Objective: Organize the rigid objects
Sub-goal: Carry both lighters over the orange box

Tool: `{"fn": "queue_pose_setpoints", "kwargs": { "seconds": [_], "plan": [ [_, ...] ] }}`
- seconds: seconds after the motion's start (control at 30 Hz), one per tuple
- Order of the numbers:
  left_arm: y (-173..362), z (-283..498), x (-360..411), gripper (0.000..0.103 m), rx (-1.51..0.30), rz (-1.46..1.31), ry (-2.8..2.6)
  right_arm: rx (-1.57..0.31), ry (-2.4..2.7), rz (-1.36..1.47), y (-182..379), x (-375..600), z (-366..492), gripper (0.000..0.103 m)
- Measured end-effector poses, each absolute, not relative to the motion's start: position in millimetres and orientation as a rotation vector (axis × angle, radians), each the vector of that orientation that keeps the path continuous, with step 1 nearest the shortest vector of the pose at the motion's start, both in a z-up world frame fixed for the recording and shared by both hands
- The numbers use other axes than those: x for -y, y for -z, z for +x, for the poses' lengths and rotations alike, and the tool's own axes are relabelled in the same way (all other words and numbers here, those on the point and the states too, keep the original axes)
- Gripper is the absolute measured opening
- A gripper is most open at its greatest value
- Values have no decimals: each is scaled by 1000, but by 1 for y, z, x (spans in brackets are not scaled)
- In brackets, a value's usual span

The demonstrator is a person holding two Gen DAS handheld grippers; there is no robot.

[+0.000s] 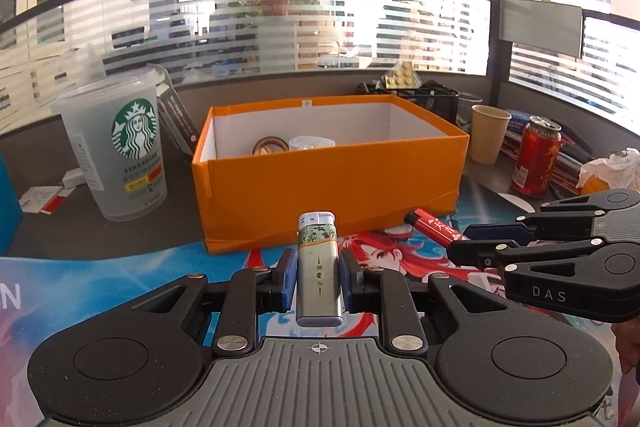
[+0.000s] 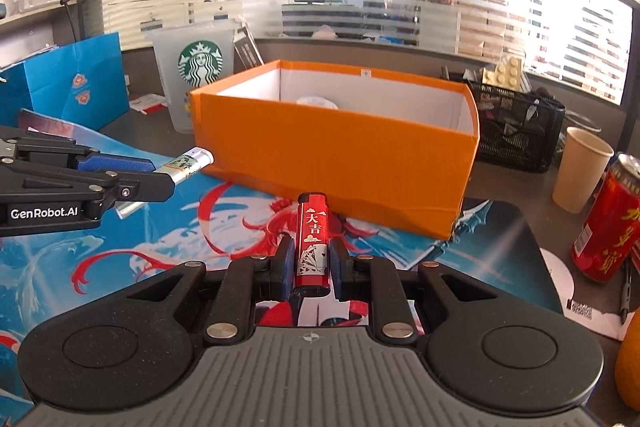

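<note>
My left gripper (image 1: pixel 318 265) is shut on a silver and green lighter (image 1: pixel 318 267), held above the printed mat in front of the orange box (image 1: pixel 328 183). My right gripper (image 2: pixel 313 259) is shut on a red lighter (image 2: pixel 314 247), also just in front of the orange box (image 2: pixel 336 155). The red lighter (image 1: pixel 434 227) and right gripper (image 1: pixel 464 239) show at the right of the left wrist view. The silver lighter (image 2: pixel 184 165) and left gripper (image 2: pixel 158 175) show at the left of the right wrist view. Inside the box lie a tape roll (image 1: pixel 270 146) and a clear lid (image 1: pixel 312 143).
A Starbucks cup (image 1: pixel 116 143) stands left of the box. A paper cup (image 1: pixel 488 133), a red can (image 1: pixel 536 161) and a black mesh organizer (image 2: pixel 516 131) stand to its right. A blue paper bag (image 2: pixel 76 83) stands at the far left. An anime mat (image 2: pixel 160 227) covers the desk.
</note>
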State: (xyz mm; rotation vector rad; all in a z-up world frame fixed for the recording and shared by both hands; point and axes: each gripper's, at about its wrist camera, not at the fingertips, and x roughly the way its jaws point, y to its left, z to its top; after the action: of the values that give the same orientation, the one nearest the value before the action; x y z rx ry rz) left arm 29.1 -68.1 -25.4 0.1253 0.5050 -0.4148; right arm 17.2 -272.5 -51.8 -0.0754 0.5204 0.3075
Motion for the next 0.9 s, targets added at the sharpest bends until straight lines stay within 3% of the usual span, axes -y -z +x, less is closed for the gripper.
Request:
{"fn": "queue_pose_setpoints", "kwargs": {
  "seconds": [0.9],
  "plan": [
    [-8, 36, 71, 21, -446, 101, 410, -426, -314, -73, 11, 278, 17, 18]
  ]
}}
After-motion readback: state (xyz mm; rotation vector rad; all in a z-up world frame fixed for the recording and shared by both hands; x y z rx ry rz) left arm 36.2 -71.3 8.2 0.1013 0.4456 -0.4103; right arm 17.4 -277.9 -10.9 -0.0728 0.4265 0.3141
